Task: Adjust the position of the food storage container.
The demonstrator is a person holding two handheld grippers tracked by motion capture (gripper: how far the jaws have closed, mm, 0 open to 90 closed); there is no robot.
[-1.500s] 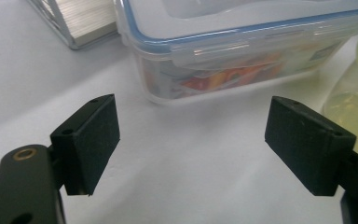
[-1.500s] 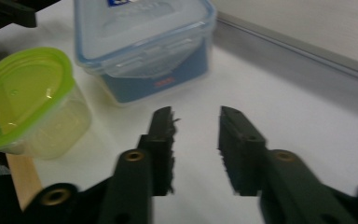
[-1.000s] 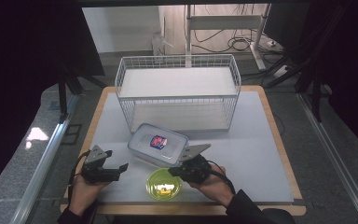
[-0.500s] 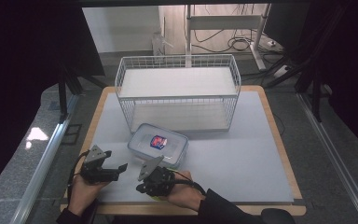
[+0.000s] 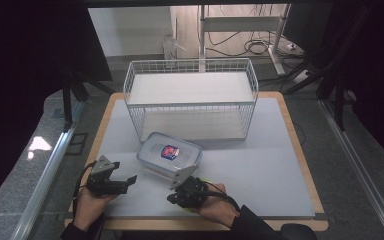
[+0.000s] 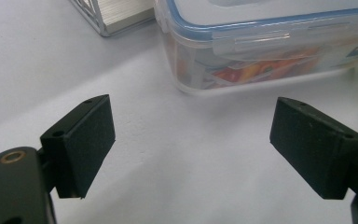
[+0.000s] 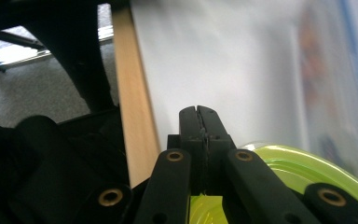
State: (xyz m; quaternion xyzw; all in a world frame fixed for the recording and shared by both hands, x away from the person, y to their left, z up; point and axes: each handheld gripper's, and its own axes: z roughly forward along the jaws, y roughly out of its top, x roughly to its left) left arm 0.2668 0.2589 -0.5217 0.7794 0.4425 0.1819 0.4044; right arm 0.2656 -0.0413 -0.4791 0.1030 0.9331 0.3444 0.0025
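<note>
A clear plastic box [image 5: 170,155] with a blue-sealed lid and a red and blue label lies on the white mat, in front of the wire basket. In the left gripper view the box [image 6: 270,51] has colourful contents and sits just beyond my open left gripper [image 6: 191,130], with nothing between the pads. In the high view the left gripper [image 5: 129,181] points right at the box from the near left. My right gripper [image 5: 172,199] points left near the front edge, below the box. Its jaws [image 7: 198,121] are pressed together over a yellow-green bowl [image 7: 307,177] that lies under it.
A white wire basket [image 5: 190,100] with a shelf stands at the back middle of the table; its corner [image 6: 116,14] is near the box. The white mat [image 5: 280,175] has free room to the right. The table's wooden edge [image 7: 130,93] runs ahead of the right gripper.
My right hand has moved left over the yellow-green bowl, which lay uncovered between the two hands a second ago and is now covered. The left gripper and the box have stayed put.
</note>
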